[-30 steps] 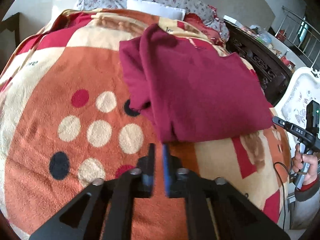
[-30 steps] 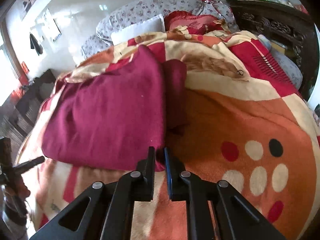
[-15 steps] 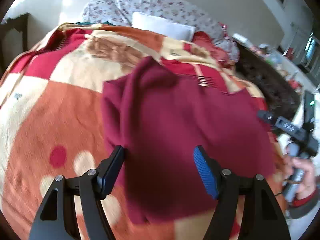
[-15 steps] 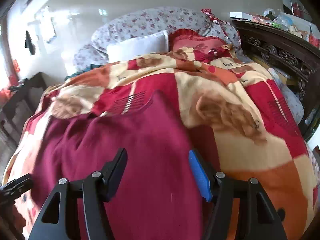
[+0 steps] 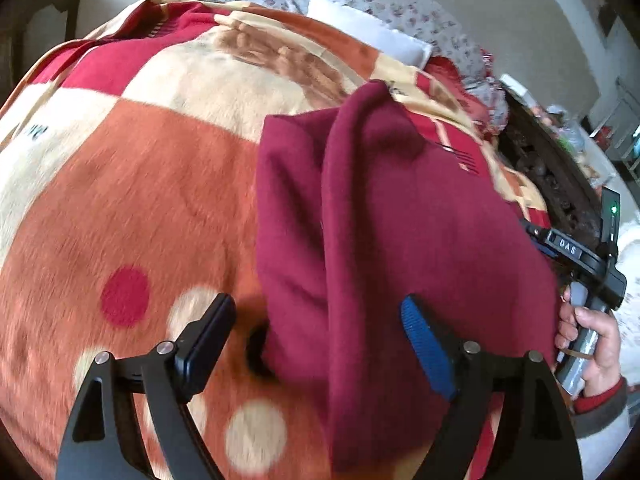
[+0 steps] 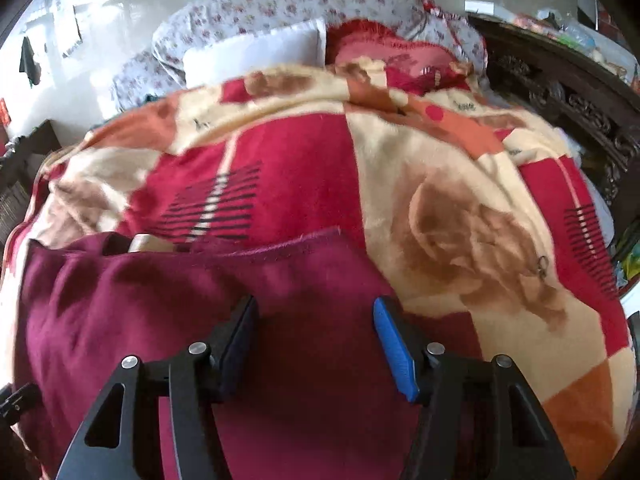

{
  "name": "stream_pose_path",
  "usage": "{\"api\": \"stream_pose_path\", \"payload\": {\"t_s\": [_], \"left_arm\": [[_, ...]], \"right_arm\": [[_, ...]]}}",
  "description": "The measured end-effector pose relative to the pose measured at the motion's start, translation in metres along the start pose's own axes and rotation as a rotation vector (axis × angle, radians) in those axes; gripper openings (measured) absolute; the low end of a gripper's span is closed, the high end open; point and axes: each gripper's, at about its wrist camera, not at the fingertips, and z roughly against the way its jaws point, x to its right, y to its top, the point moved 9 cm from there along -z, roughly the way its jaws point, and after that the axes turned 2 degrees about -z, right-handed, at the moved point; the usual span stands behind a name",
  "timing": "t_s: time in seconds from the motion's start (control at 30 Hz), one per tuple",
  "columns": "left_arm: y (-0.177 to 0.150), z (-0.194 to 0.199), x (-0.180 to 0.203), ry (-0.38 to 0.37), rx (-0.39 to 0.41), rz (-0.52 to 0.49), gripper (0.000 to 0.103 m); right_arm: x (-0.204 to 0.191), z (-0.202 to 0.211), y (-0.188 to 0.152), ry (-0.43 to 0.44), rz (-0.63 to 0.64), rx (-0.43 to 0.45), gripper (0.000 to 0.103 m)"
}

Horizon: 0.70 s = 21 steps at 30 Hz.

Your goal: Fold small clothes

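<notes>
A dark red garment lies partly folded on a patterned blanket, one side laid over the body. My left gripper is open and empty, its jaws wide apart over the garment's near left edge. In the right wrist view the same garment fills the lower left, its far hem showing. My right gripper is open and empty, just above the cloth. The right gripper also shows in the left wrist view, held by a hand at the garment's right side.
The blanket covers a bed. A white pillow and floral pillows lie at the head. A dark carved wooden headboard or furniture piece runs along the right side.
Both grippers went from shut to wide open and moved forward over the garment. The right gripper has advanced further toward the far hem since half a second ago.
</notes>
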Motion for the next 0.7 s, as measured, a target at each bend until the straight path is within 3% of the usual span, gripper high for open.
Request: {"api": "stream_pose_path", "payload": {"t_s": [0.13, 0.23, 0.47, 0.6, 0.7], "left_arm": [[-0.024, 0.028, 0.0, -0.009, 0.015, -0.047, 0.084], [-0.038, 0.039, -0.003, 0.012, 0.028, -0.043, 0.084], [-0.046, 0.046, -0.002, 0.143, 0.095, -0.065, 0.084], [-0.044, 0.039, 0.002, 0.182, 0.11, -0.091, 0.084], [-0.045, 0.035, 0.003, 0.171, 0.118, -0.083, 0.084]], "right_arm": [[-0.03, 0.038, -0.021, 0.179, -0.024, -0.005, 0.07], [-0.055, 0.055, -0.042, 0.222, 0.037, 0.006, 0.072], [-0.08, 0.054, -0.088, 0.18, 0.06, 0.018, 0.073], [-0.083, 0.051, -0.097, 0.166, 0.051, 0.06, 0.084], [-0.089, 0.047, -0.098, 0.182, 0.072, 0.068, 0.096]]}}
